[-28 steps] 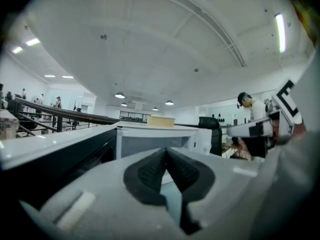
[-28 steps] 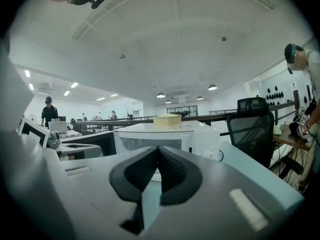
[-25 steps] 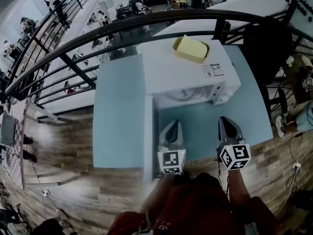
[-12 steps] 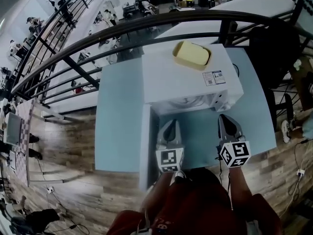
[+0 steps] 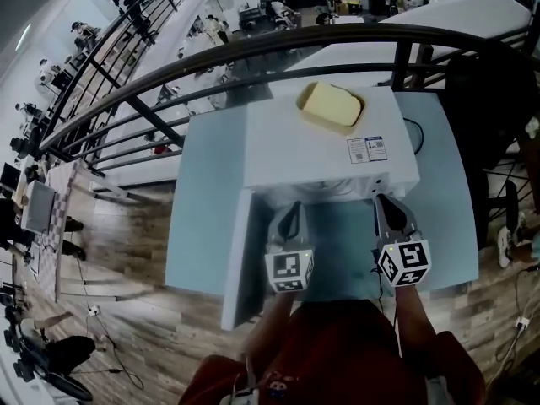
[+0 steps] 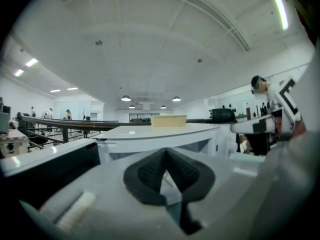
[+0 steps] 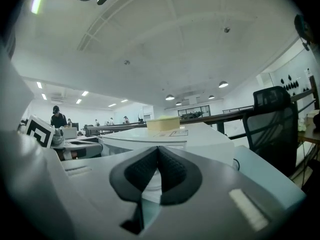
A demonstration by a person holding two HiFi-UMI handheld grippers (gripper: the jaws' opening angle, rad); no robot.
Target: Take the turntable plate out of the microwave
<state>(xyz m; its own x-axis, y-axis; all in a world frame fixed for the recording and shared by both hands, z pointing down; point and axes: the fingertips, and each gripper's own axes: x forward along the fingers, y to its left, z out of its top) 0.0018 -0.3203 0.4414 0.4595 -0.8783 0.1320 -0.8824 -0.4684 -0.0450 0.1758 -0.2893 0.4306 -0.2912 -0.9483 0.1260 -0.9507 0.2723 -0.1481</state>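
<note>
Nearest, the left gripper (image 5: 292, 211) and the right gripper (image 5: 385, 201) are held side by side over the counter (image 5: 202, 209), both aimed at the front of the microwave (image 5: 321, 146). Neither carries anything. In the left gripper view the fingers (image 6: 149, 172) are pressed together at their tips with nothing between them, and in the right gripper view the 2 fingers (image 7: 140, 173) meet the same way. In the head view their tips sit just at the microwave's open front; I cannot tell whether either touches it.

The door (image 5: 238, 260) stands swung out to the left, so the 1 preparatory step, opening it, looks done. Just beyond the fingertips, the turntable plate (image 5: 327, 190) is inside the cavity. It shows only as a pale curved sliver under the front edge of the top panel, and neither gripper view makes it out clearly. It appears to lie in its place, not lifted.

As I judge it, the task is in its early part. The grippers are at the opening, but spreading the fingers, gripping the plate's rim, lifting it clear and drawing it out are all left.

Farther back, a yellow container (image 5: 331, 106) rests on the microwave's top, and behind that runs a dark railing (image 5: 253, 45).
</note>
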